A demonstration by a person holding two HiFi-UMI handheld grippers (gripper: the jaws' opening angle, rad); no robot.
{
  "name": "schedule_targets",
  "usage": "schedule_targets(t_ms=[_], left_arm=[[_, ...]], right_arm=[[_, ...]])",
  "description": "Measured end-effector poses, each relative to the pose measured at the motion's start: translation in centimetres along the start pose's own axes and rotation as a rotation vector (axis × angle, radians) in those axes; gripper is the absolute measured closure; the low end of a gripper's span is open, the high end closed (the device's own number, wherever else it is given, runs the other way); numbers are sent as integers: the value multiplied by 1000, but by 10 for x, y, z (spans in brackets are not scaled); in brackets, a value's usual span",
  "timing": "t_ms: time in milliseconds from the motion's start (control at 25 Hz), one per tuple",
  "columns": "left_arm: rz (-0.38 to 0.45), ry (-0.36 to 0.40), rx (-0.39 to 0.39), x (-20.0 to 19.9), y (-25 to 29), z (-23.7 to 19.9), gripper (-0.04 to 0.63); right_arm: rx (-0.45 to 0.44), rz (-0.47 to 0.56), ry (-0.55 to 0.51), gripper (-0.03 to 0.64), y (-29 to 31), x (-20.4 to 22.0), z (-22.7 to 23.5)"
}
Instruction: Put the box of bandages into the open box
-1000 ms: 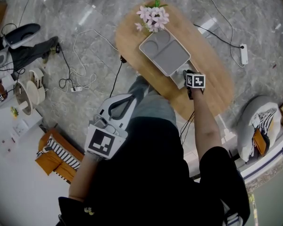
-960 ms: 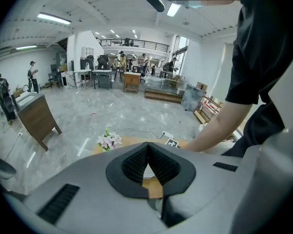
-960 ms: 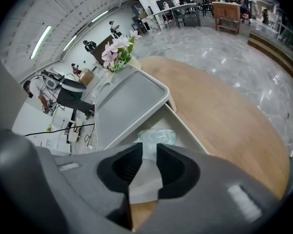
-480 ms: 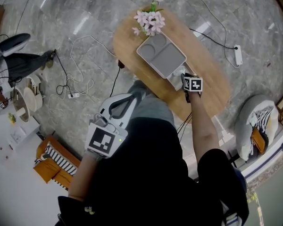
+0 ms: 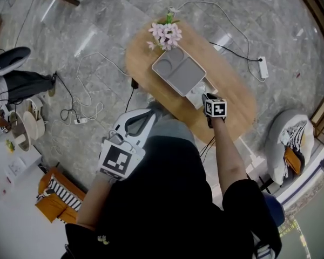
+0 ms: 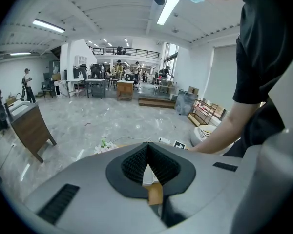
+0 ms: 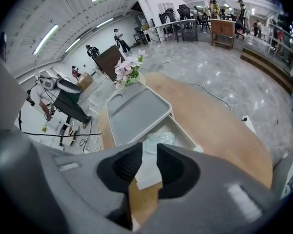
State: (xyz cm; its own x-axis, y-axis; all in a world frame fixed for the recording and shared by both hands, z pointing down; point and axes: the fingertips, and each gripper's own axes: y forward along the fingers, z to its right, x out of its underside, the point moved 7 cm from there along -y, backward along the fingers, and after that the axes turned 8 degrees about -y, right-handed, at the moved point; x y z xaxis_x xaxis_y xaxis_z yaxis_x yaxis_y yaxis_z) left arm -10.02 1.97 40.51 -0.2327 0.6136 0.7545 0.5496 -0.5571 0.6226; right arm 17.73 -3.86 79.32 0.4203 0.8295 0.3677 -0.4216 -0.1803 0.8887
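Nearest in, the left gripper [image 6: 147, 146] hangs close to the person's body, short of the table, its two jaws pressed together with nothing between them. Further out, the right gripper [image 7: 149, 146] is over the near part of the one oval wooden table [image 7: 219, 126]. Its jaws are clamped on a single flat white box of bandages [image 7: 147, 174], which is held above the tabletop at the near edge of the open box [image 7: 183, 134] and is not inside it. There is one open box, white-walled, with one crumpled clear packet [image 7: 158, 139] lying in it. Its grey lid [image 7: 136, 111] is thrown back on the far left side and shows two moulded recesses. Past the lid, at the table's far end, stands one bunch of pink flowers [image 7: 127, 67]. Down on the grey marble floor lie two white power strips, one on the right [image 5: 261, 68] and one on the left [image 5: 78, 121], each trailing cable.
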Motion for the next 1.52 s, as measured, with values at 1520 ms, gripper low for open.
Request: schedule_targets(t_ms=[1520], left_arm=[[162,17,215,-33,16,-17,583]], right_arm=[[125,483,-68,617,-247,-93,-124]])
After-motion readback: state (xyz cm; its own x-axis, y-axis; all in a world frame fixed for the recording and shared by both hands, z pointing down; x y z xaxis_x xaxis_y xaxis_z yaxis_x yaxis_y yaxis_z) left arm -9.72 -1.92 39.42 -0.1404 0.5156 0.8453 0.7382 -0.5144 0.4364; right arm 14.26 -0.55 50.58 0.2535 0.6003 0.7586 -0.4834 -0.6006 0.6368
